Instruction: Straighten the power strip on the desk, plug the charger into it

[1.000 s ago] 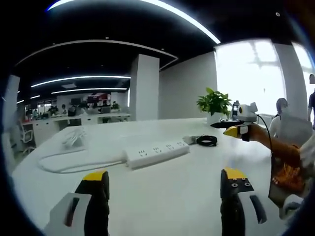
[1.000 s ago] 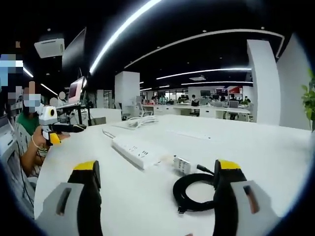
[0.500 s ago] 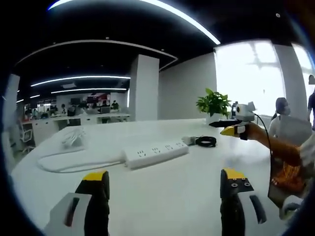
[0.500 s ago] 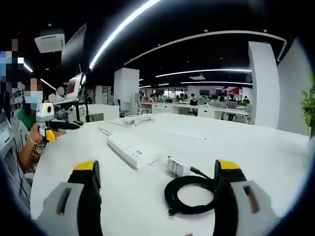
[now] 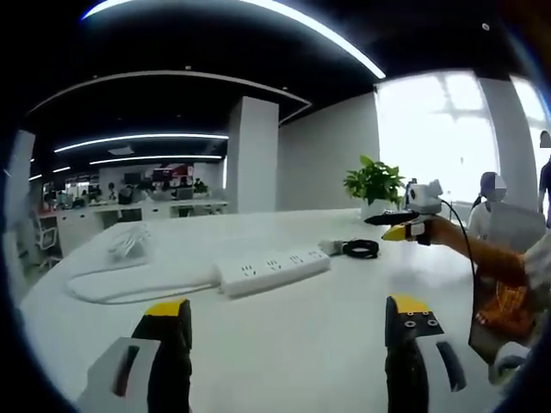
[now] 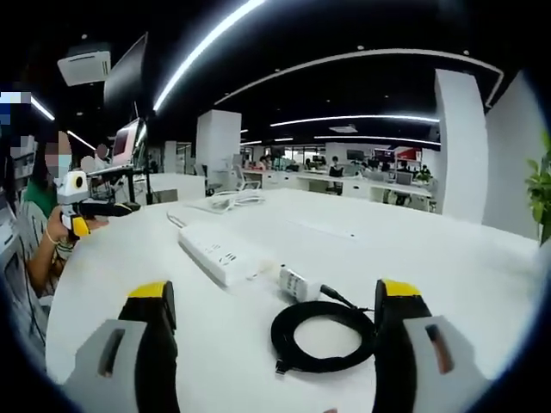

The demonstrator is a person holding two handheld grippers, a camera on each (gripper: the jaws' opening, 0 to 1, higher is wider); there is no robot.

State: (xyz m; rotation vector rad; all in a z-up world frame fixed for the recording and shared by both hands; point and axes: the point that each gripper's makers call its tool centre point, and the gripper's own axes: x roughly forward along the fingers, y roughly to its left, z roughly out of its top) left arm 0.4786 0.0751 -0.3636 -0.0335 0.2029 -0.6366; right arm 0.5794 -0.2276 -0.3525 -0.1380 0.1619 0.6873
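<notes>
A white power strip (image 5: 274, 268) lies at a slant on the white desk (image 5: 284, 344), its white cord (image 5: 112, 291) looping off to the left. Past its right end lie a small white charger (image 5: 331, 246) and its coiled black cable (image 5: 362, 249). My left gripper (image 5: 289, 307) is open, well short of the strip. The right gripper (image 5: 403, 226) hovers just right of the coil. In the right gripper view, the charger (image 6: 294, 282) and black coil (image 6: 323, 335) lie close ahead of my open right gripper (image 6: 276, 290). The strip (image 6: 215, 252) lies beyond, with the left gripper (image 6: 79, 209) far left.
A potted plant (image 5: 374, 182) stands at the desk's far side. A bundle of white cable (image 5: 129, 241) rests beyond the strip's cord. A person's arm (image 5: 482, 258) reaches in from the right. Other desks and monitors (image 6: 133, 155) stand around.
The right gripper has moved closer to the charger and black coil, which sit larger and lower in its view. The left gripper has held still. Strip and charger have not moved.
</notes>
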